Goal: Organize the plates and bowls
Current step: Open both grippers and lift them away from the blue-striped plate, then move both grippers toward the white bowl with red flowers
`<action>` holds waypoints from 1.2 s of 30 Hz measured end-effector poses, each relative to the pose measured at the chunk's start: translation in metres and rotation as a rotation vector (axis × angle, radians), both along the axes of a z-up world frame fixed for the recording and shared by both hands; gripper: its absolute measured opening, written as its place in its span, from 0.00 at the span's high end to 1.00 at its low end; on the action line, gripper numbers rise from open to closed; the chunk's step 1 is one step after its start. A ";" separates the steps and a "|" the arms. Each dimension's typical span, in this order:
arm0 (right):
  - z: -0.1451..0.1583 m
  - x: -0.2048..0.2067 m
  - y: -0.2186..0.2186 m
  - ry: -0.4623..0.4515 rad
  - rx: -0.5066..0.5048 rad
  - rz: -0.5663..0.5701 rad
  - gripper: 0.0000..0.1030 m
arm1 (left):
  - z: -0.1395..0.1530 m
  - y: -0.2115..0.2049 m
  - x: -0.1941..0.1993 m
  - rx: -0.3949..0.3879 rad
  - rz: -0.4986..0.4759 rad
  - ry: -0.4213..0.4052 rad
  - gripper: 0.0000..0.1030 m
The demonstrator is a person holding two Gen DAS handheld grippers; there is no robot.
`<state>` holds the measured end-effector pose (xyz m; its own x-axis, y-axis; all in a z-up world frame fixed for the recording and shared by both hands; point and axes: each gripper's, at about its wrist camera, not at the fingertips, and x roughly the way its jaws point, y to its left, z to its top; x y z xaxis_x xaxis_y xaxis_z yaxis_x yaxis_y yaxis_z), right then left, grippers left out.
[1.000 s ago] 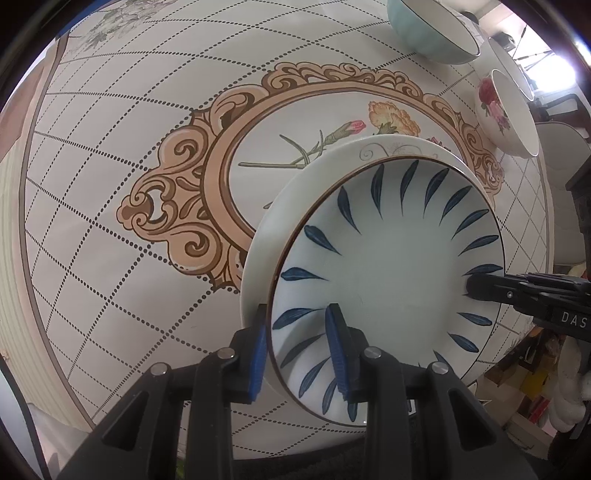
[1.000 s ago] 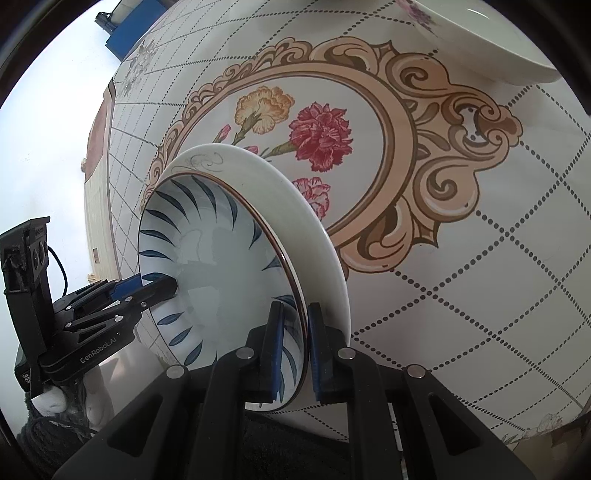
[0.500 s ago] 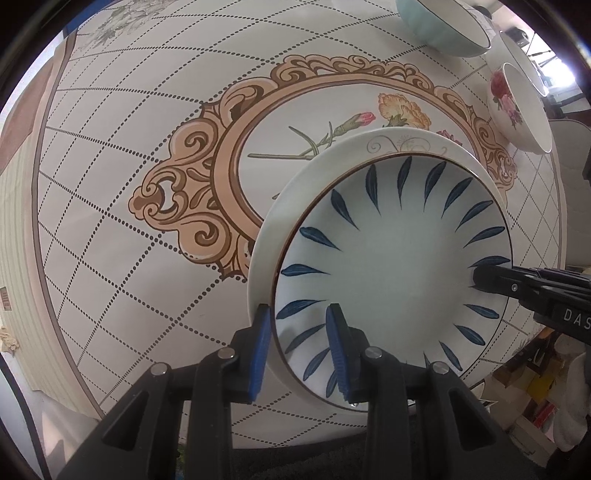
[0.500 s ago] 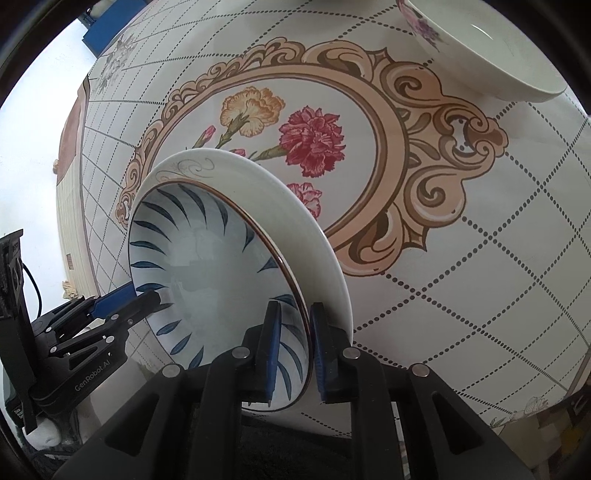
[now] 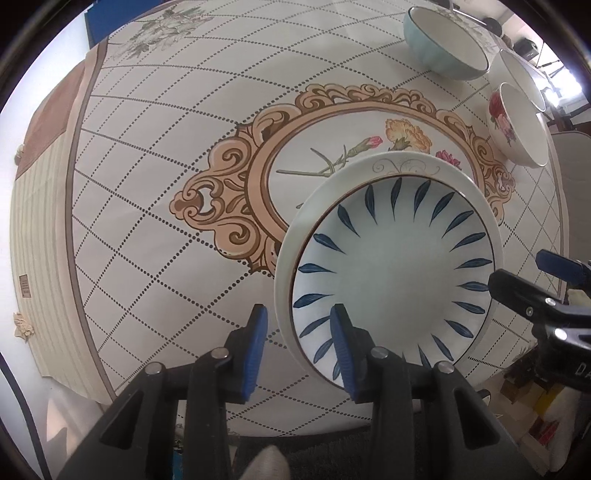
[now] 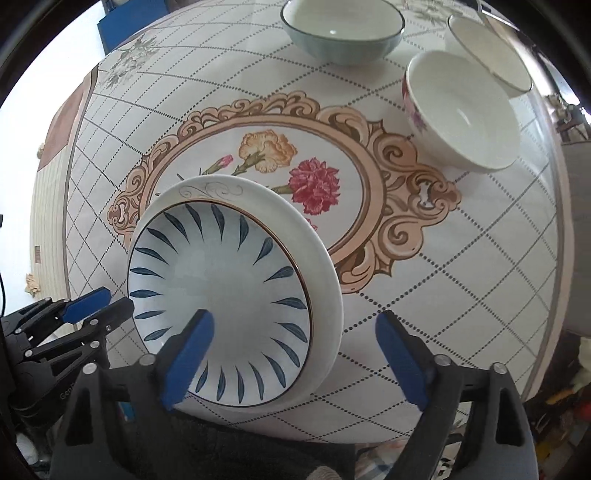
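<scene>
A blue-leaf plate [image 5: 395, 273] lies stacked on a larger white plate [image 5: 406, 168] near the table's front edge; both show in the right wrist view, the leaf plate [image 6: 218, 273] and the white plate [image 6: 314, 236]. My left gripper [image 5: 297, 339] is open, its fingers on either side of the stack's left rim without gripping it. My right gripper [image 6: 295, 347] is wide open, its fingers spread past the stack's near edge. Each gripper shows in the other's view, the right [image 5: 532, 280] and the left [image 6: 92, 306].
A light blue bowl [image 6: 341, 27], a rose-patterned white bowl [image 6: 461, 110] and another white bowl [image 6: 491, 55] stand at the far right of the table. The floral tablecloth [image 6: 461, 277] covers the table, whose front edge is just under the grippers.
Both grippers have opened and let go of the plate stack, which now rests flat on the table. The right gripper has opened wide and drawn back.
</scene>
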<state>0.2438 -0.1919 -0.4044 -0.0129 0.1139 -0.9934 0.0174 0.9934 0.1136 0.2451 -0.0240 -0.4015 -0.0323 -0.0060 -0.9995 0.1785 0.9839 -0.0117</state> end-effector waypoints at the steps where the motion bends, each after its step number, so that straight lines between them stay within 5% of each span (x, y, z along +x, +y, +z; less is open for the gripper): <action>1: 0.008 -0.004 0.001 -0.016 -0.008 0.000 0.09 | 0.007 0.001 -0.001 0.002 0.002 -0.018 0.61; 2: 0.015 -0.007 -0.001 -0.031 -0.014 -0.001 0.09 | 0.016 0.002 -0.002 0.007 -0.001 -0.041 0.56; 4: 0.033 -0.012 -0.007 -0.059 -0.022 -0.012 0.08 | 0.035 0.002 -0.005 0.012 -0.011 -0.089 0.26; 6: 0.056 -0.023 -0.008 -0.092 -0.041 -0.014 0.08 | 0.056 0.004 -0.004 0.010 -0.014 -0.133 0.15; 14: 0.161 -0.080 -0.014 -0.230 -0.077 -0.040 0.00 | 0.137 -0.003 -0.031 -0.043 -0.018 -0.192 0.13; 21: 0.220 -0.111 -0.018 -0.304 -0.109 -0.067 0.00 | 0.187 -0.014 -0.063 -0.066 -0.006 -0.223 0.13; 29: 0.256 -0.132 -0.019 -0.339 -0.118 -0.067 0.00 | 0.215 -0.018 -0.079 -0.089 -0.015 -0.260 0.13; 36: 0.258 -0.139 -0.027 -0.347 -0.068 -0.120 0.00 | 0.216 -0.022 -0.080 -0.127 -0.029 -0.281 0.13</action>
<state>0.1048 -0.2192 -0.1465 0.3358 0.0274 -0.9415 0.1065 0.9921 0.0668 0.1653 -0.0458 -0.1855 0.2430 -0.1345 -0.9607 0.2202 0.9721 -0.0804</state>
